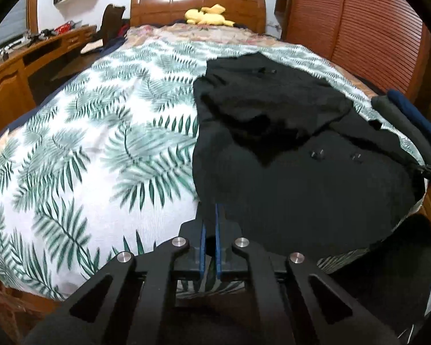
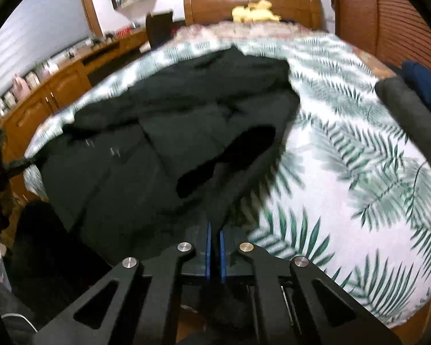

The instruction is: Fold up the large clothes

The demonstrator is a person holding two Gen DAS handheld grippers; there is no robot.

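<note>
Fern-printed bedding (image 1: 94, 132) covered the bed, with a wooden headboard (image 1: 198, 7) and a yellow plush toy (image 1: 208, 15) at the far end and a wooden counter (image 1: 17, 72) along the side wall. On the cover lay the black coat (image 1: 287, 155), rumpled, its near hem at the foot of the bed. The left gripper (image 1: 210, 215) had its fingers (image 1: 203, 238) closed on the coat's near edge at one corner. The right gripper (image 2: 214, 230) was clamped on dark cloth at the coat's opposite near corner. Folded dark clothes (image 2: 411, 92) sat at the bed's far side edge.
</note>
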